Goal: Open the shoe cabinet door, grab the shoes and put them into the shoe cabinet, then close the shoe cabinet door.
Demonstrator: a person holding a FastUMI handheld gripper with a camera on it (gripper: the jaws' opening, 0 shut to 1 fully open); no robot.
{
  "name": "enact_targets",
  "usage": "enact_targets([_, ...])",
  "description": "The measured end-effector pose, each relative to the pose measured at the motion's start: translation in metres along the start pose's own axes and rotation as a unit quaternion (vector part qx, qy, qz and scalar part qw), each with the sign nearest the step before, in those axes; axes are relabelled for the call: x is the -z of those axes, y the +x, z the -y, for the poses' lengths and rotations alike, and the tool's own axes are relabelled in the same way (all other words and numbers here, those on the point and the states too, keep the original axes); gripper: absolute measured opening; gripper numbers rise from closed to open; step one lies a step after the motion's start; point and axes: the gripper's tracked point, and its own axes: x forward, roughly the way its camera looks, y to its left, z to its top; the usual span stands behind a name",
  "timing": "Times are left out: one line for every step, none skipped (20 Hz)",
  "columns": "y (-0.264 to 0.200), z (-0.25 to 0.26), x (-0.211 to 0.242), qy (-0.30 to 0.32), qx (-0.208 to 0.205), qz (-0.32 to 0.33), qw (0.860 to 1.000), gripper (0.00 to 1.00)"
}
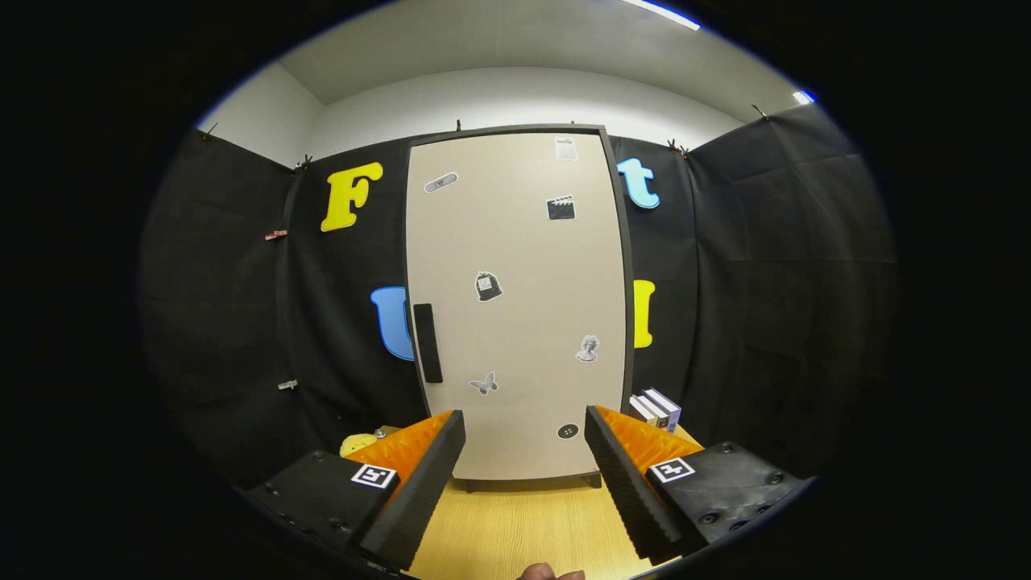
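Observation:
The shoe cabinet (515,306) stands upright straight ahead, beyond my fingers. Its beige door is shut and carries several stickers. A black vertical handle (428,342) sits on the door's left edge at mid height. My gripper (523,439) is open, its black-padded orange fingers (427,475) spread wide with nothing between them, pointing at the door's lower part from a short distance. A yellow object (358,442) peeks out behind the left finger, beside the cabinet's left foot; what it is I cannot tell.
The cabinet rests on a light wooden surface (515,524). A few books or boxes (656,408) stand just right of the cabinet base, behind the right finger. Black cloth walls close in both sides. A bit of a hand (550,573) shows below the fingers.

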Motion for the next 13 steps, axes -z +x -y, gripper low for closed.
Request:
enact_targets([0.001, 0.000, -0.001, 0.001, 0.000, 0.000, 1.000, 0.98])
enact_targets([0.001, 0.002, -0.001, 0.002, 0.000, 0.000, 1.000, 0.98])
enact_targets([0.001, 0.003, -0.001, 0.001, 0.001, 0.001, 1.000, 0.98])
enact_targets([0.001, 0.004, -0.001, 0.001, 0.000, 0.001, 1.000, 0.98])
enact_targets([0.000, 0.005, -0.001, 0.001, 0.001, 0.001, 1.000, 0.98])
enact_targets([0.000, 0.005, -0.002, 0.000, 0.000, 0.002, 1.000, 0.98])
enact_targets([-0.001, 0.005, -0.003, 0.000, -0.002, 0.003, 1.000, 0.98])
enact_targets([0.000, 0.005, -0.004, -0.002, -0.003, 0.006, 1.000, 0.98])
enact_targets([0.002, 0.005, -0.005, -0.002, -0.005, 0.008, 1.000, 0.98])
enact_targets([0.004, 0.005, -0.003, -0.005, -0.006, 0.007, 1.000, 0.98])
enact_targets([0.007, 0.006, 0.000, -0.009, -0.006, 0.004, 1.000, 0.98])
enact_targets([0.009, 0.007, 0.004, -0.012, -0.006, 0.001, 1.000, 0.98])
enact_targets([0.011, 0.006, 0.006, -0.013, -0.008, -0.002, 1.000, 0.98])
